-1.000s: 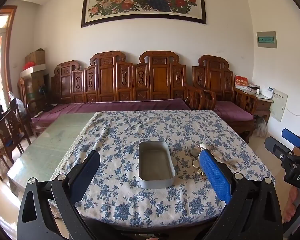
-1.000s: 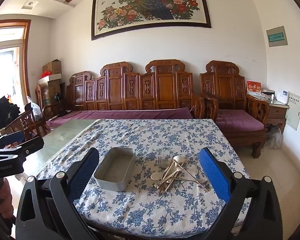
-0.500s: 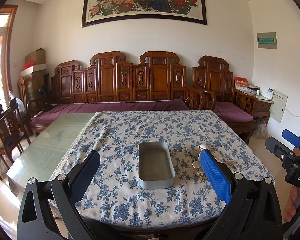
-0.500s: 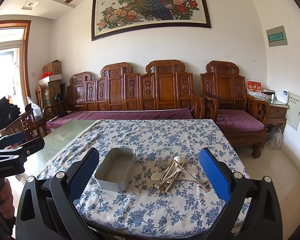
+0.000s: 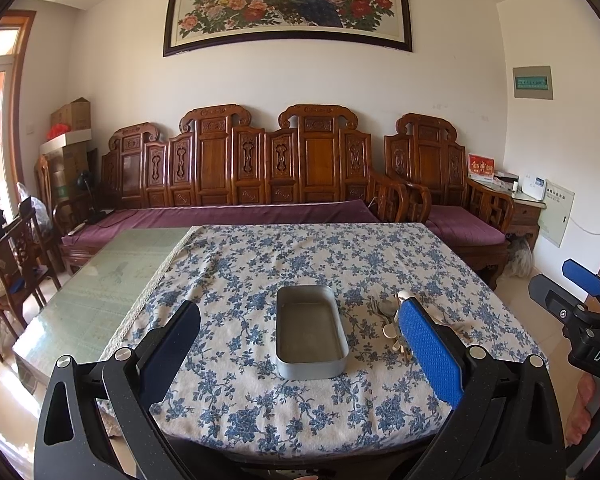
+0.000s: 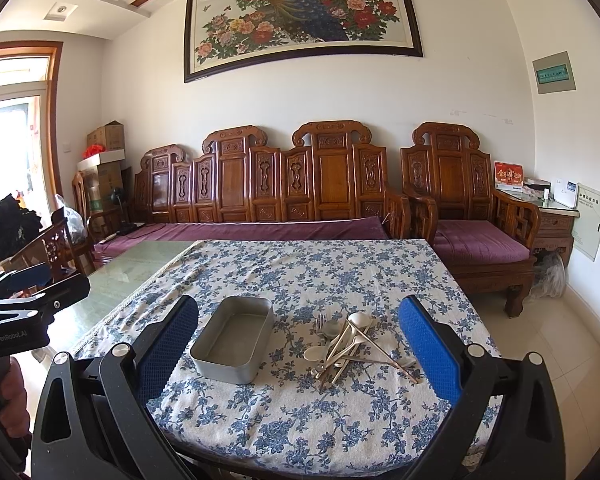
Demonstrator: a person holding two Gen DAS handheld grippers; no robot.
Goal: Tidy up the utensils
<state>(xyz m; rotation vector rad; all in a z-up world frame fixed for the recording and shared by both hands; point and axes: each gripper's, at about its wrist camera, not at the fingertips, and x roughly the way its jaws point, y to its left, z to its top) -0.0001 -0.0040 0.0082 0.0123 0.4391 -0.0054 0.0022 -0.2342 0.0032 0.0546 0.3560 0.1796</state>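
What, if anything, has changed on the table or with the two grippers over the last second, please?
Nothing visibly changed. The left gripper and right gripper hover with jaws open and empty, the metal tin is empty, and the utensil pile lies untouched beside it on the tablecloth.

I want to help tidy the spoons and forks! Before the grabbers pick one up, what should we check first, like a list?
1. Metal tray empty and ready: ok, nothing lies in it.
2. Utensil pile within sight of the right gripper: ok, it lies on the tablecloth right of the tray.
3. Right gripper open: ok, jaws wide apart, holding nothing.
4. Left gripper open: ok, also empty.
5. One utensil easy to take alone: not ok, spoons, fork and chopsticks cross over each other.
6. Tray will stay put when things drop in: cannot tell.
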